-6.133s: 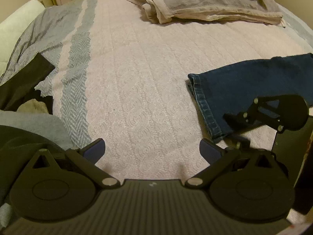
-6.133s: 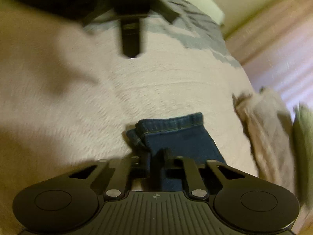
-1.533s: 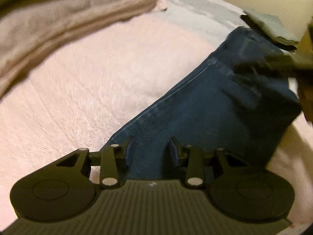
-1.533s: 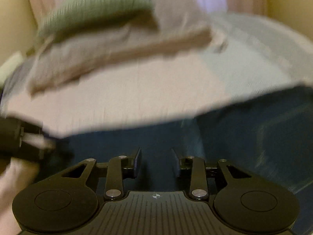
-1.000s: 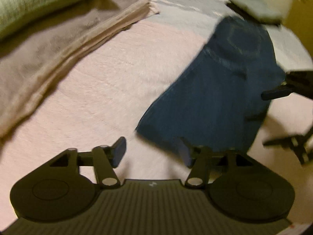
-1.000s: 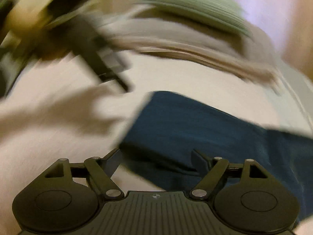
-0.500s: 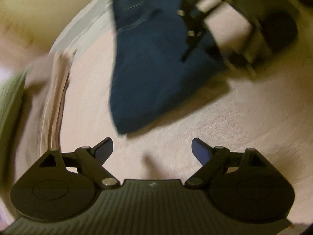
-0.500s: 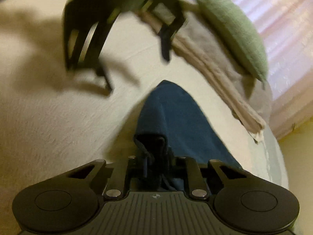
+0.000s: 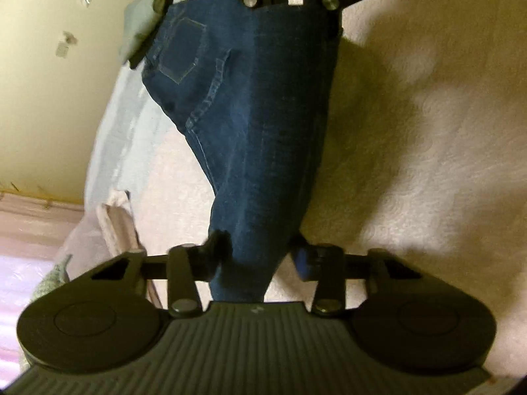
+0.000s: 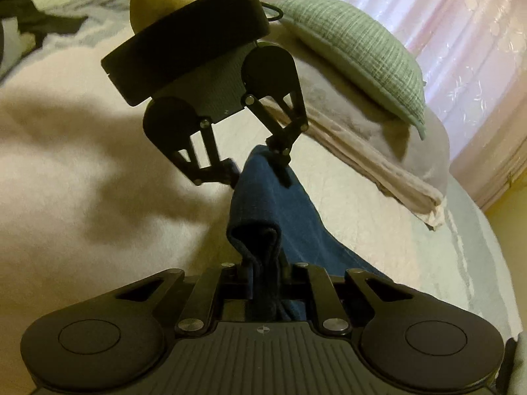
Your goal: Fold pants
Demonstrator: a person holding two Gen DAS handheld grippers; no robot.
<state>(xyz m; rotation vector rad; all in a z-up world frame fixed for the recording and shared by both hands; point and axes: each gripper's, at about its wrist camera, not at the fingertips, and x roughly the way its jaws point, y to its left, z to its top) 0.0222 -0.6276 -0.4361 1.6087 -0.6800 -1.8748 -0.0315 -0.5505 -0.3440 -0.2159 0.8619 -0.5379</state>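
now pants (image 9: 263, 125) lie on bed (image 9: 428, 164), long axis running from left gripper (image 9: 260, 260) to right gripper (image 10: 263, 283); left jaws closing astride one end, cloth between, not yet pinched; right jaws clamped on bunched opposite end.

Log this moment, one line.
right tool: shut on dark blue denim jeans | left tool: closing around jeans | quilted bedspread

Quilted cream bedspread (image 10: 378, 230), green pillow (image 10: 355, 42), pink curtains (image 10: 461, 33), yellow wall (image 9: 49, 98).
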